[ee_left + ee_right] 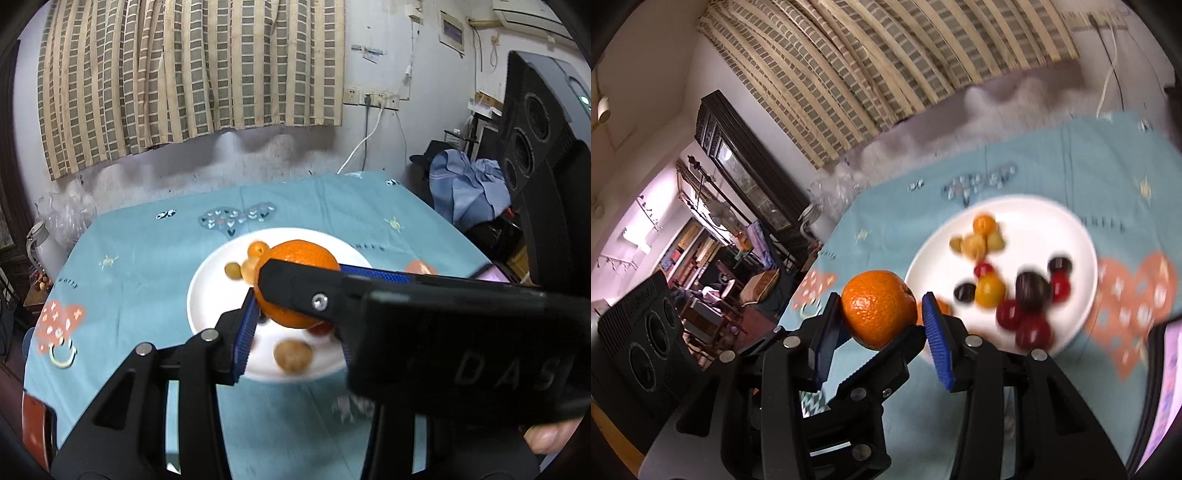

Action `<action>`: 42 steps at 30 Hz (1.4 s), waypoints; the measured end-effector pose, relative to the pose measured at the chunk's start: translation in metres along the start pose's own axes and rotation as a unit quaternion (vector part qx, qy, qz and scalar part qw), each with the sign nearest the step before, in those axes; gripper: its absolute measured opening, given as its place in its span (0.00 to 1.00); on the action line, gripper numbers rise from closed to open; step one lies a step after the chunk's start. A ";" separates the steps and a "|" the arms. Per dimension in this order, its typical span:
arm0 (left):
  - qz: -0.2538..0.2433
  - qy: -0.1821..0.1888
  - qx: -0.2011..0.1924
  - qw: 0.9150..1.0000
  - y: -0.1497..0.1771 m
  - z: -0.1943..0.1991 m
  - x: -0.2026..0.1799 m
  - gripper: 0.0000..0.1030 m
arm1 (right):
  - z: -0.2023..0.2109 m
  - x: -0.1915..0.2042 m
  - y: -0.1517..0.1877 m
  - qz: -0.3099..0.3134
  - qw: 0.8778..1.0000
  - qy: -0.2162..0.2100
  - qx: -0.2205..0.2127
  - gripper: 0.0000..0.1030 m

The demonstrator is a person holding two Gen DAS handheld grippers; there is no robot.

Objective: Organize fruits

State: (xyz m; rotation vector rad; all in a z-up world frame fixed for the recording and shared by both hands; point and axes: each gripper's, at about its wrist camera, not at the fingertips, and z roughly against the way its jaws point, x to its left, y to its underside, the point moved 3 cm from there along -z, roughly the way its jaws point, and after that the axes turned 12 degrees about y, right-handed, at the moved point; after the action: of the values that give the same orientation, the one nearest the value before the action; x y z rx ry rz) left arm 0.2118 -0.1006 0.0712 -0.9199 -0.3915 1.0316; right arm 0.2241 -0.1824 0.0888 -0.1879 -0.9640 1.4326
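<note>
Left tool (295, 332), right tool (881, 321) both bracket orange (303, 253) near plate (1075, 236) rim; grip unclear.

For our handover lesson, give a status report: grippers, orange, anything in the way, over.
Left gripper shut on orange, aloft near white plate. Right gripper pads flank same orange, grip unclear. Small fruits crowd plate.

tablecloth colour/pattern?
The tablecloth is teal, printed with coral and patterned hearts and small motifs; sharpest in the left wrist view.

Orange (877, 308) above plate (923, 258) w/ fruits.
</note>
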 end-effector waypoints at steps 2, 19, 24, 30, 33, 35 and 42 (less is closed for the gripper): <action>0.007 0.001 0.008 1.000 -0.004 -0.017 0.009 0.41 | -0.017 -0.005 -0.006 0.001 1.000 0.008 0.006 0.45; 0.067 -0.014 0.037 0.997 0.022 -0.104 0.067 0.73 | -0.103 -0.043 -0.007 0.044 0.993 0.097 0.043 0.59; 0.034 -0.059 0.022 0.997 0.024 -0.086 0.062 0.73 | -0.088 -0.046 -0.001 0.039 0.992 0.120 0.031 0.59; 0.057 -0.109 0.002 0.992 0.041 -0.049 0.065 0.78 | -0.046 -0.037 0.022 0.091 0.975 0.200 -0.016 0.59; 0.066 -0.138 -0.009 0.988 0.057 -0.022 0.059 0.83 | -0.023 -0.030 0.041 0.110 0.966 0.230 -0.042 0.59; 0.066 -0.148 -0.013 0.987 0.068 -0.005 0.053 0.84 | -0.003 -0.026 0.060 0.117 0.961 0.244 -0.060 0.59; 0.066 -0.157 -0.021 0.985 0.114 0.055 0.024 0.87 | 0.046 -0.012 0.121 0.137 0.954 0.252 -0.092 0.60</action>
State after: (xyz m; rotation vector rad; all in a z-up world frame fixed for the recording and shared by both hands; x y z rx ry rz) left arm 0.1229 -0.0320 0.0079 -0.8293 -0.6233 1.2991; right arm 0.1061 -0.1889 0.0349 -0.8120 -0.6597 1.4419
